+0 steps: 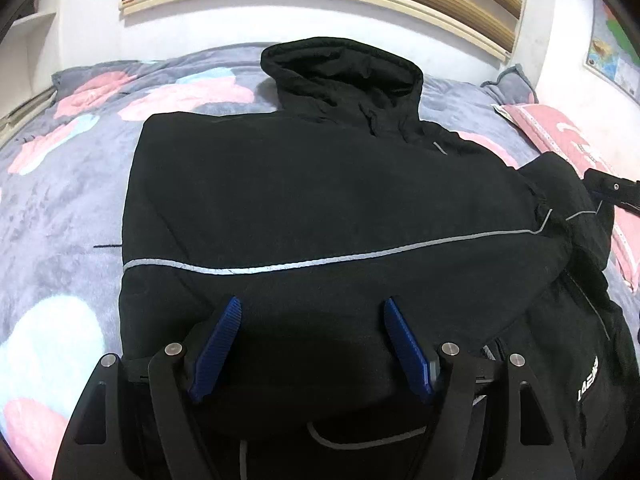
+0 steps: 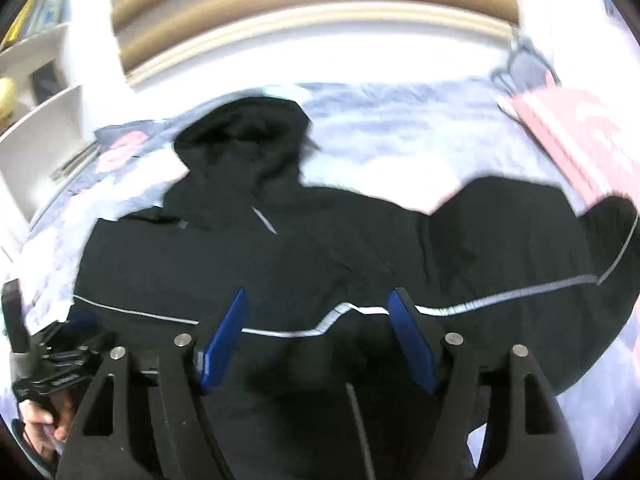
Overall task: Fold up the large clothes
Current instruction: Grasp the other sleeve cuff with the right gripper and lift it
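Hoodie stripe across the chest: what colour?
Silver-grey, reflective-looking stripe on the black hoodie; clearest in the left wrist view.

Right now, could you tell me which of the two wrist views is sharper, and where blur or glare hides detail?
Left wrist view: sharp; the hoodie shows its reflective stripe crisply, though the black cloth hides folds. Right wrist view: motion-blurred, with the blanket washed out by glare and the hoodie's edges smeared. Both views bend straight lines, fisheye style; each open claw stays in focus.

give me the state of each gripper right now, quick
left gripper: open, holding nothing, over the black hoodie
right gripper: open, holding nothing, over the hoodie
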Demonstrator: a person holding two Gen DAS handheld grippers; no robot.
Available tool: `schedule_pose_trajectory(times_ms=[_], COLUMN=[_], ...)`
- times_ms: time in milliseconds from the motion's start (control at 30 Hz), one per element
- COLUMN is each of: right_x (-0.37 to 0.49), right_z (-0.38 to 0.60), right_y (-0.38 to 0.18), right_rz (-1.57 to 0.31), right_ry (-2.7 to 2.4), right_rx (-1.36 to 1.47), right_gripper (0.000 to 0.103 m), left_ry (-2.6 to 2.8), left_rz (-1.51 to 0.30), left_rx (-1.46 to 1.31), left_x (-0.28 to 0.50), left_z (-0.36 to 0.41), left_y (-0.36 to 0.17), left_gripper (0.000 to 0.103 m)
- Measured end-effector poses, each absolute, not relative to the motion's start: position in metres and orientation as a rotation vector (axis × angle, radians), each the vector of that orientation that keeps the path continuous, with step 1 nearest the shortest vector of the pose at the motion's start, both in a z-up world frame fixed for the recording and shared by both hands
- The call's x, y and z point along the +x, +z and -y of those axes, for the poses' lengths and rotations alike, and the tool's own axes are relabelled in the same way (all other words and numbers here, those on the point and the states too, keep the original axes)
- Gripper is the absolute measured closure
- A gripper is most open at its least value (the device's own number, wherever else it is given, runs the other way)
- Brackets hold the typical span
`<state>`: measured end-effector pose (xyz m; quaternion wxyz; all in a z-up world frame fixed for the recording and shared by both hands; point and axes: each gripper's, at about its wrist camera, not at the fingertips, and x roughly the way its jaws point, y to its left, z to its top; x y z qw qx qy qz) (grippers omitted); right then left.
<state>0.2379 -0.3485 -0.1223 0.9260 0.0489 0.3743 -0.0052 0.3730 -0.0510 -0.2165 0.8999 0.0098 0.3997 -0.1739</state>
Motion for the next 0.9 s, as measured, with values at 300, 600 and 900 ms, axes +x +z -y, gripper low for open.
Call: schedule_pose_trajectory(times_ms=[300, 600, 900], right_x=[0.262, 0.196, 0.151], right_z=[0.353, 0.470, 0.637], right_y=[-0.198, -0.130, -0.127], right_rz=[-1.000, -0.830, -0.771], right_ry=[-0.047, -0.164, -0.439], right_rx=[0.121, 0.248, 0.339], right_gripper=[0.041, 0.029, 0.019], left_ry=[-0.418, -0.395, -0.372], left_rz=[-0.787, -0.782, -0.774], left_rx=[-0.036, -0.005, 0.017], left_x=[0.368, 0.369, 0.371], left_z=[0.039, 0.044, 0.048], left_y=[-0.219, -0.220, -0.224], left_gripper=[0.028, 0.026, 0.024])
